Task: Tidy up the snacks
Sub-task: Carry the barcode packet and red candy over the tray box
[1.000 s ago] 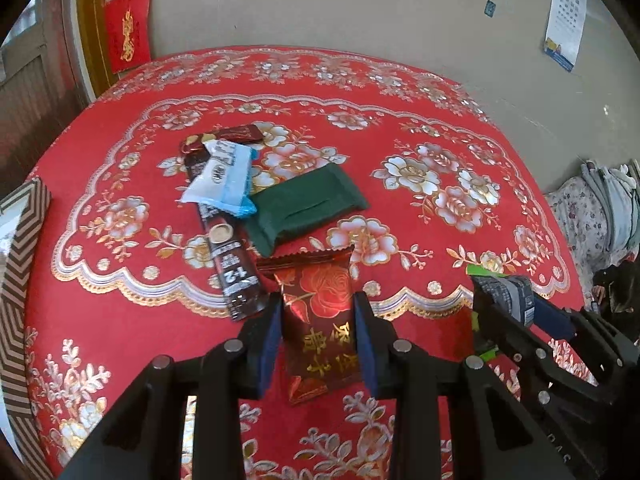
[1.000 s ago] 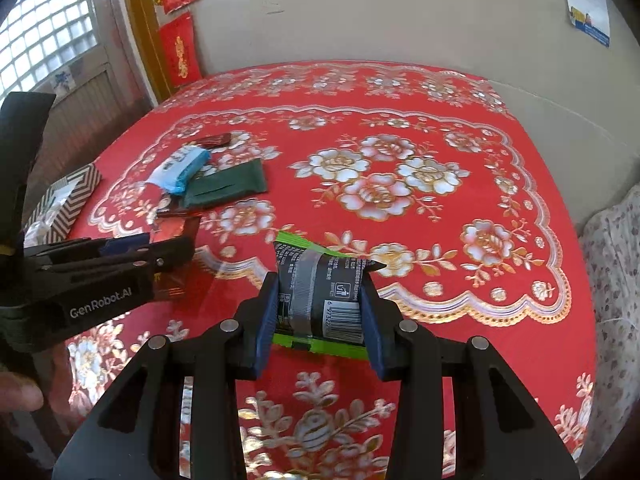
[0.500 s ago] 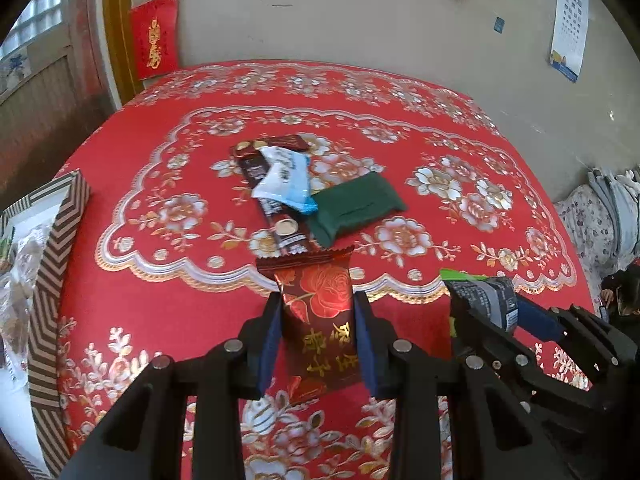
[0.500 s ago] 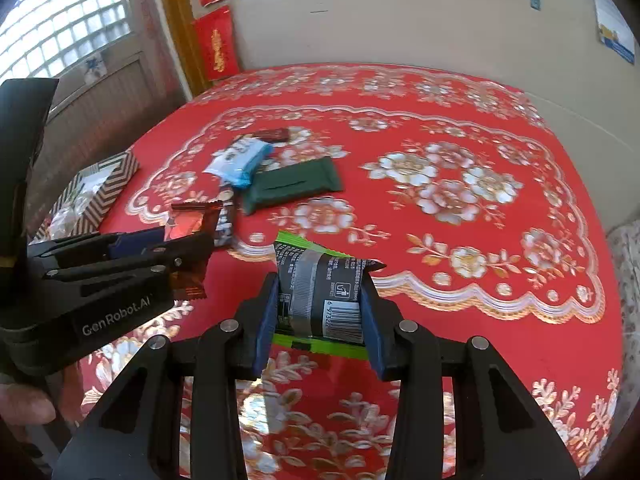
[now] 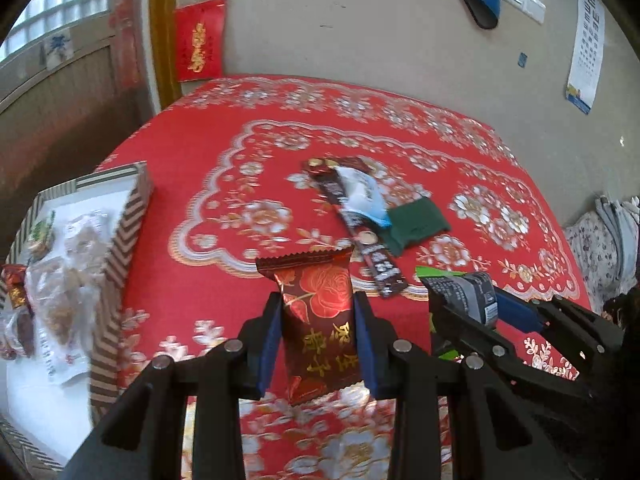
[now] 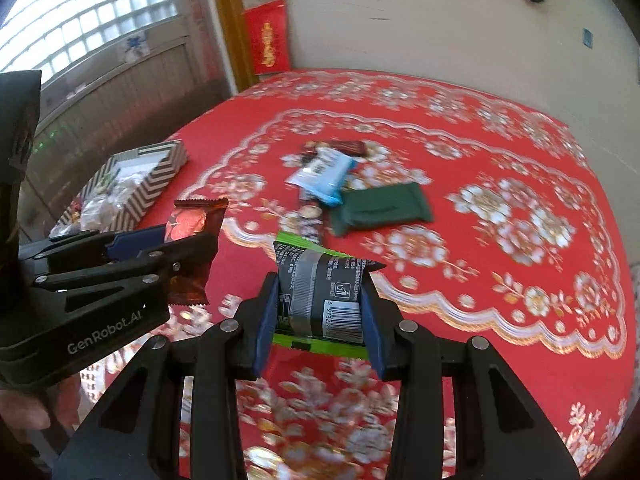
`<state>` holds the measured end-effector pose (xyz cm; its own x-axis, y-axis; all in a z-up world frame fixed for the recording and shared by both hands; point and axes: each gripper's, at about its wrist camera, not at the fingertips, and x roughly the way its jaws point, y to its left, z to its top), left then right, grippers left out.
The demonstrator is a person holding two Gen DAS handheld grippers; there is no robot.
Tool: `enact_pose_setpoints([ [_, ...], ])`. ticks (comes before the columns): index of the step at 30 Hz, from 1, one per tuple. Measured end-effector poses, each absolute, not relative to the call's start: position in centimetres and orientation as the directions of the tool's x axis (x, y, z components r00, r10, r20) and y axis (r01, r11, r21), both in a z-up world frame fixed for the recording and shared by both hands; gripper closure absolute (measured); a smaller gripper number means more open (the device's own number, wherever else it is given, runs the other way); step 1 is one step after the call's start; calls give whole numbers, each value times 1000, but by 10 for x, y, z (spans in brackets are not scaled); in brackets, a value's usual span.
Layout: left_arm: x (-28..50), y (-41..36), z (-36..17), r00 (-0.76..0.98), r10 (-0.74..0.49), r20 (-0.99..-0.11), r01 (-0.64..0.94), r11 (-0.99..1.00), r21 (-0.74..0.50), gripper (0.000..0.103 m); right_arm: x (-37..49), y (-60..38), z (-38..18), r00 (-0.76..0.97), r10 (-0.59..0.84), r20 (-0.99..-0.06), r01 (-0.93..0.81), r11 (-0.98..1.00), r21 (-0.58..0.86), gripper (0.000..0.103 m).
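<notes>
Swinging left, both grippers stay clenched on packets, and the striped box [image 5: 120, 236], seemingly part-filled, has neared.

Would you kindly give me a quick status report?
Left gripper shut on rose packet. Right gripper shut on black packet. Striped box left, unobstructed.

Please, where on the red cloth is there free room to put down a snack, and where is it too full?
Free: the red cloth right of the dark green packet, and the strip between the striped box and the pile. Crowded: the pile itself, where the blue-white packet lies on the long dark stick and touches the green packet. The box already holds snacks.
</notes>
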<state>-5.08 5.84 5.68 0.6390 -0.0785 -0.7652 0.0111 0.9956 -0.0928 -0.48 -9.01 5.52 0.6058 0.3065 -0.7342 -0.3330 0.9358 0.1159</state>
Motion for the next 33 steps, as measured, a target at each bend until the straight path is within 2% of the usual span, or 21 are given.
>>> enact_pose_setpoints([
  [5, -61, 88, 65, 653, -58, -755, -27, 995, -100, 67, -4, -58, 62, 595, 337, -729, -387, 916, 108, 66],
  [20, -104, 211, 80, 669, 120, -733, -254, 964, -75, 67, -12, 56, 83, 531, 458, -713, -589, 804, 78, 66],
  [33, -140, 287, 55, 608, 238, -758, -396, 918, -29, 66, -28, 148, 77, 434, 518, -737, -722, 689, 59, 66],
])
